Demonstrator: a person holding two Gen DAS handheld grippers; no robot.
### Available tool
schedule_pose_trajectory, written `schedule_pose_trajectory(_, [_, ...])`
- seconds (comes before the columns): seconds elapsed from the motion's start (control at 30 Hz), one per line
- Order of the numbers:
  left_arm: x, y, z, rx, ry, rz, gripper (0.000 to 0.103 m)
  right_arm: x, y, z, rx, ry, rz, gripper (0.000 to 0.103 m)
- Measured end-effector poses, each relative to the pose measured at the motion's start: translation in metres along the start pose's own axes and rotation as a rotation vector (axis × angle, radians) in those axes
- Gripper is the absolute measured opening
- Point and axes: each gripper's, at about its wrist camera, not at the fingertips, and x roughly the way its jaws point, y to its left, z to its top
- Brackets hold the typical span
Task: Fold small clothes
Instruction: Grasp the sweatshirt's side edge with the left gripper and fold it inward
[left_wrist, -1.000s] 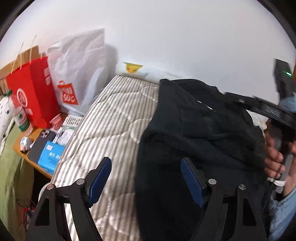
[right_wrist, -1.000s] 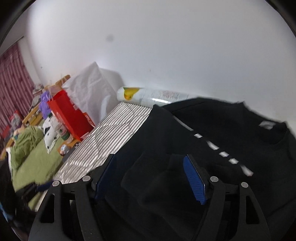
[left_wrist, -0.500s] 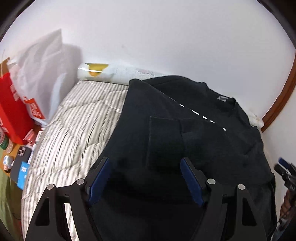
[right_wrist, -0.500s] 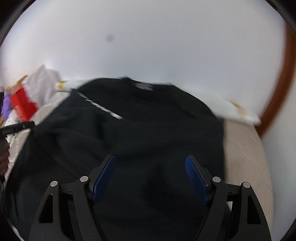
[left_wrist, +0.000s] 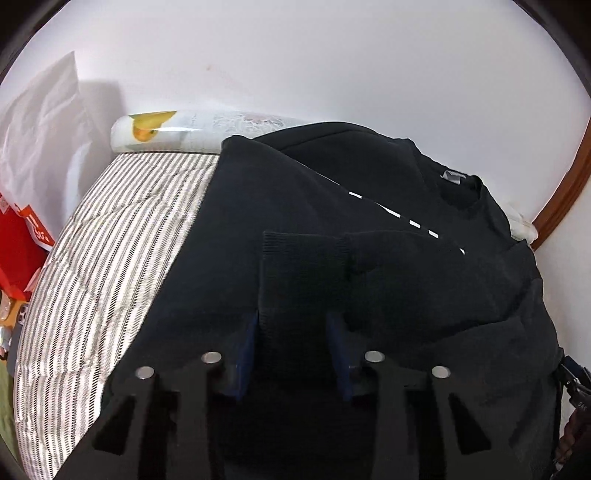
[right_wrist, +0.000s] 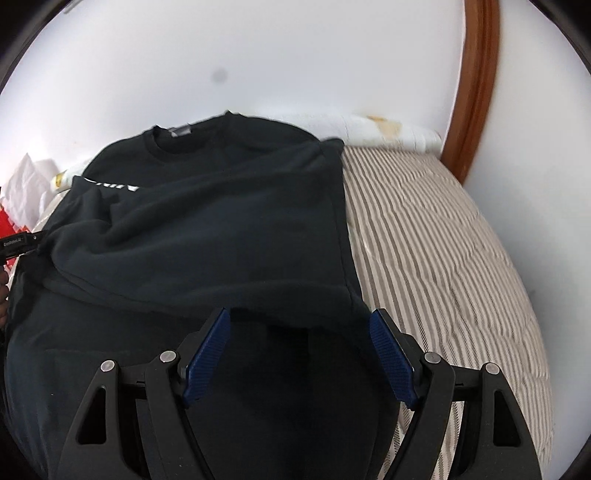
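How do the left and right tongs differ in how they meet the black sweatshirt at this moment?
The left tongs are nearly closed, pinching the ribbed cuff of the black sweatshirt; the right tongs stand wide open and grip nothing. The left tongs sit over the folded sleeve in the garment's middle; the right tongs sit at its side edge, beside the striped mattress. Both have blue pads and hover low over the sweatshirt.

Black sweatshirt partly folded on the striped bed

The sweatshirt (left_wrist: 388, 266) lies flat on the bed (left_wrist: 122, 236), neckline toward the wall, a grey label (right_wrist: 181, 130) showing inside the collar. One sleeve is folded across the chest, its ribbed cuff (left_wrist: 303, 273) lying between the left gripper's (left_wrist: 291, 347) pads. Broken white print (left_wrist: 402, 218) peeks out along a fold. A side panel is folded over the body, its edge (right_wrist: 343, 236) running beside the bare striped cover.
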Motion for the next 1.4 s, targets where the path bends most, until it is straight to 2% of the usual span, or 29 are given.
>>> schedule_pose_trajectory(0.03, [-0.001, -0.003, 0.0, 0.014, -0.005, 0.019, 0.029, 0.002, 0.0, -0.001, 0.004, 0.006, -0.002, 0.077])
schedule_pose_trajectory(0.07, [-0.001, -0.006, 0.0, 0.029, -0.01, 0.044, 0.015, 0.005, -0.001, -0.001, 0.005, 0.012, -0.007, 0.077])
schedule_pose_trajectory(0.1, [-0.002, -0.006, 0.001, 0.038, -0.017, 0.066, 0.011, 0.005, 0.0, -0.001, 0.001, 0.013, -0.013, 0.077])
schedule_pose_trajectory(0.17, [-0.009, -0.005, 0.002, 0.038, -0.037, 0.061, 0.008, 0.008, 0.001, -0.001, -0.012, 0.015, -0.028, 0.077])
schedule_pose_trajectory(0.3, [-0.048, 0.007, 0.008, 0.015, -0.141, 0.029, 0.007, 0.011, 0.002, -0.002, -0.022, 0.02, -0.044, 0.077])
schedule_pose_trajectory(0.37, [-0.058, 0.018, 0.01, -0.008, -0.152, 0.033, 0.006, 0.007, 0.002, -0.001, -0.024, 0.009, -0.036, 0.077])
schedule_pose_trajectory(0.43, [-0.057, 0.027, 0.008, -0.017, -0.141, 0.054, 0.006, 0.0, 0.002, 0.001, -0.025, -0.013, -0.016, 0.077])
schedule_pose_trajectory(0.53, [-0.041, 0.038, -0.001, -0.041, -0.081, 0.044, 0.006, -0.01, 0.001, 0.005, -0.014, -0.052, 0.038, 0.077])
schedule_pose_trajectory(0.73, [-0.027, 0.031, -0.015, -0.034, -0.048, 0.054, 0.008, -0.009, -0.003, 0.015, 0.032, -0.094, 0.094, 0.077])
schedule_pose_trajectory(0.87, [-0.034, 0.033, -0.015, -0.045, -0.038, 0.037, 0.011, 0.02, -0.009, 0.019, 0.057, -0.014, 0.003, 0.076])
schedule_pose_trajectory(1.0, [-0.044, 0.033, -0.018, -0.044, -0.027, 0.027, 0.018, 0.038, -0.018, 0.013, 0.106, 0.052, -0.019, 0.076])
schedule_pose_trajectory(1.13, [-0.059, 0.031, -0.027, -0.036, -0.032, 0.04, 0.02, 0.017, -0.025, 0.007, 0.135, 0.021, -0.007, 0.076])
schedule_pose_trajectory(1.4, [-0.112, 0.021, -0.057, -0.009, -0.07, 0.049, 0.02, -0.046, -0.027, -0.017, 0.103, -0.041, 0.027, 0.076])
